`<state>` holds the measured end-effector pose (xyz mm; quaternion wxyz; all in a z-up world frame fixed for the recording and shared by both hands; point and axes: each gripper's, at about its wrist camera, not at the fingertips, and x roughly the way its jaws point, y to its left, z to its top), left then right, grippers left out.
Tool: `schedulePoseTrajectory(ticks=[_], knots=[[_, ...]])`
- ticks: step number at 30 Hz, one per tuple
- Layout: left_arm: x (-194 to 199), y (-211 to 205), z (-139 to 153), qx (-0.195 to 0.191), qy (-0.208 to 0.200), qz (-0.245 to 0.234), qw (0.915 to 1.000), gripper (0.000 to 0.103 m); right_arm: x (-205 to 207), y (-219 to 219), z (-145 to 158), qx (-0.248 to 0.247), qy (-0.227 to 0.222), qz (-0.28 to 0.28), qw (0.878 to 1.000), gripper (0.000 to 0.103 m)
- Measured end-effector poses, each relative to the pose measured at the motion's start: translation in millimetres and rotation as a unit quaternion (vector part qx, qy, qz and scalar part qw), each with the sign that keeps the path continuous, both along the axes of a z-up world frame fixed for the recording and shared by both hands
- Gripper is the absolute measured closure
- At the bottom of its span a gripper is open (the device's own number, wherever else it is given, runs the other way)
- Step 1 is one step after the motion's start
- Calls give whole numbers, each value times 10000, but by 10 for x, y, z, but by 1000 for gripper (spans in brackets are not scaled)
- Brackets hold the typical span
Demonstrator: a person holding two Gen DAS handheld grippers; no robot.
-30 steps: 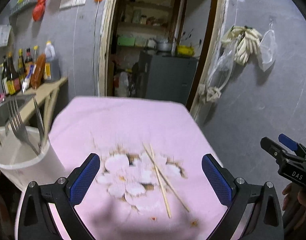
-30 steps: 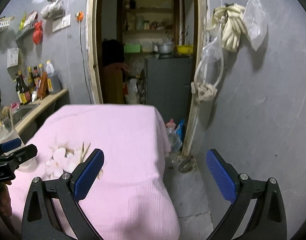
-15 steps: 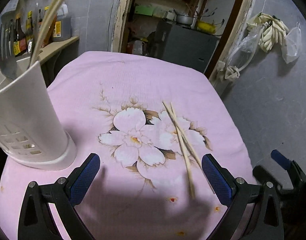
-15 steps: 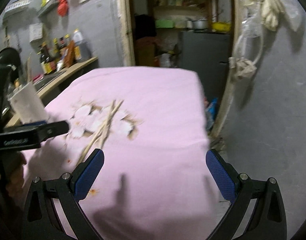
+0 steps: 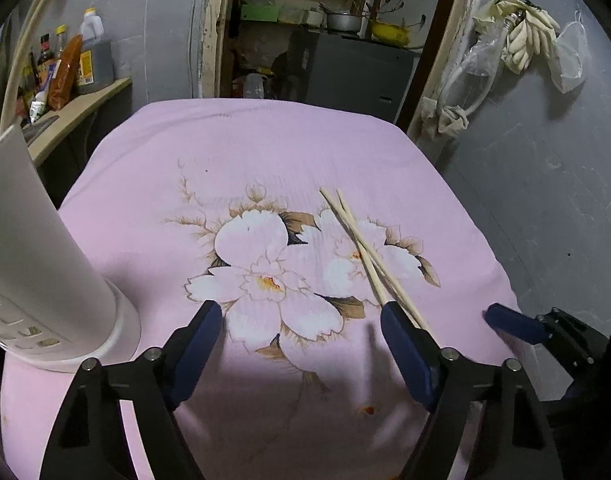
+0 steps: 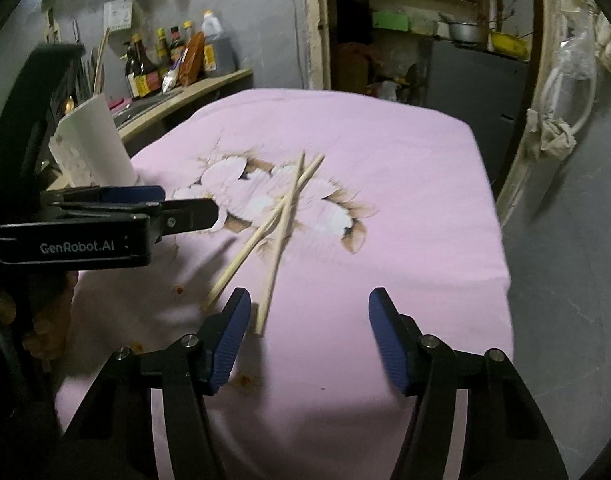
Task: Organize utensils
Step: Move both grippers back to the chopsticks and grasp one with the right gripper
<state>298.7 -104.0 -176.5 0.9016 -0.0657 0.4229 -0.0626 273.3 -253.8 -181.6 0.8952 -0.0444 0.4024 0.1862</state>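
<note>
A: Both grippers have dropped closer to the chopsticks (image 6: 279,220) on the pink desk (image 6: 405,184).

B: Right gripper (image 6: 309,308), fingers wide and empty, is nearer; the ends point at its left finger. Left gripper (image 5: 299,314) is wide too.

The scene is dimly lit, with grey walls left murky and colours muted. The pink cloth (image 5: 289,152) is brightest at its middle, and a broad soft shadow is cast across its near edge in both views. Strong fisheye bending is seen toward the rims, where black vignetting closes the corners. Slight blur is noticed on the left gripper (image 6: 185,210) in the right wrist view, and the shelves (image 5: 305,8) beyond the doorway are rendered grainy.
</note>
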Motion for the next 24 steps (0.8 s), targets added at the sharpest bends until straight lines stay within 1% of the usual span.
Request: schedulePoseTrajectory(ticks=[1,3,5,6,7,8,9,10,14,16,18,22,24], knots=[[-1,1,-4,-14,8,2,10000,24,13,23,-9,-54,14,-1,10000,47],[-8,-3,-10,-37,28,-1,10000,25,29,56,-22,-155,28,-53,9999,52],[-8,-13,-13,-53,47,-34,10000,28,37,51,-10,-174,4,-126,9998,63],[-12,-17,-12,-59,53,-56,10000,30,39,38,-6,-160,5,-154,9998,66],[-15,-23,-13,-63,59,-82,9999,31,43,21,-5,-141,6,-175,9997,71],[-16,-34,-13,-66,60,-110,9999,32,43,0,-2,-125,0,-202,9997,79],[-12,-41,-15,-70,61,-136,9999,33,42,-20,2,-122,-12,-242,9996,85],[-5,-54,-16,-75,69,-171,9998,33,47,-43,0,-107,-15,-281,9995,93],[12,-116,-14,-70,95,-304,9995,36,68,-164,-10,-30,41,-445,9990,98],[24,-151,-11,-73,108,-383,9992,38,80,-239,-25,-40,69,-603,9981,99],[48,-198,-17,-81,153,-497,9986,43,74,-308,-39,-2,103,-730,9973,99],[133,-302,-30,-141,242,-694,9972,47,69,-366,-58,-5,103,-820,9966,99],[181,-346,-42,-156,279,-741,9967,51,79,-389,-63,16,116,-834,9965,99]])
